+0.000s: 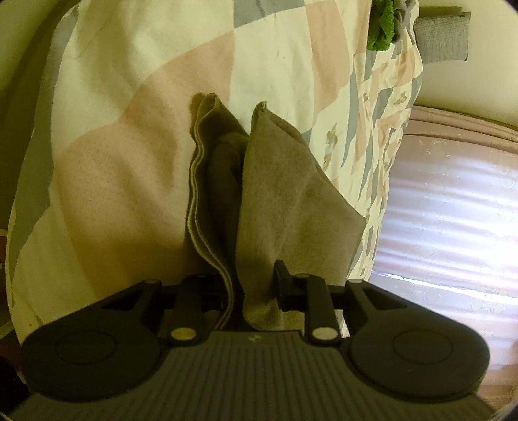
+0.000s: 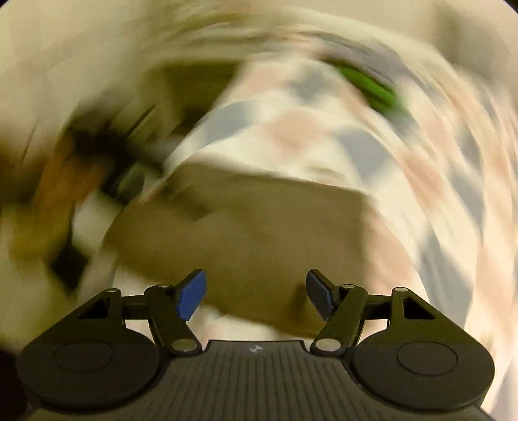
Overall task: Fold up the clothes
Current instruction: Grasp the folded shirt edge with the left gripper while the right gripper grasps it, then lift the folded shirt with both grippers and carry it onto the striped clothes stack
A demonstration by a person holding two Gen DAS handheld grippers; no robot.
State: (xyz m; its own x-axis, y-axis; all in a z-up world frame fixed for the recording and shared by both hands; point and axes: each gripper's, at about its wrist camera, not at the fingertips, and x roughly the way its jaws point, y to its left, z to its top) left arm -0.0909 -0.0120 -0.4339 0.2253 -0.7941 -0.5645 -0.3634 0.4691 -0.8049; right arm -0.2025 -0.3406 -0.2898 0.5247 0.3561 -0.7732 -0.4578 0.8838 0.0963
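Left wrist view: the left tongs (image 1: pixel 251 291) are clamped on a bunched edge of the olive-brown cloth (image 1: pixel 275 194), layers stacked between the jaws. The cloth runs forward from the grip in two upright folds and lies on the patchwork bed cover (image 1: pixel 129 113). Far off near the cover's top edge sits a green garment (image 1: pixel 383 29), with a grey cushion (image 1: pixel 442 39) just beyond it.

Right wrist view: heavy blur everywhere, this hand is plainly on the move. The right tongs (image 2: pixel 255 293) stand wide apart with nothing between the blue pads (image 2: pixel 192 298). The olive-brown cloth (image 2: pixel 246 233) spreads on the bed below them, the green garment (image 2: pixel 369 85) a streak further back.

Judging from this, a fold is midway: one side pinned, the other let go. Next the free tongs need a fresh corner to carry over and square up the layers.
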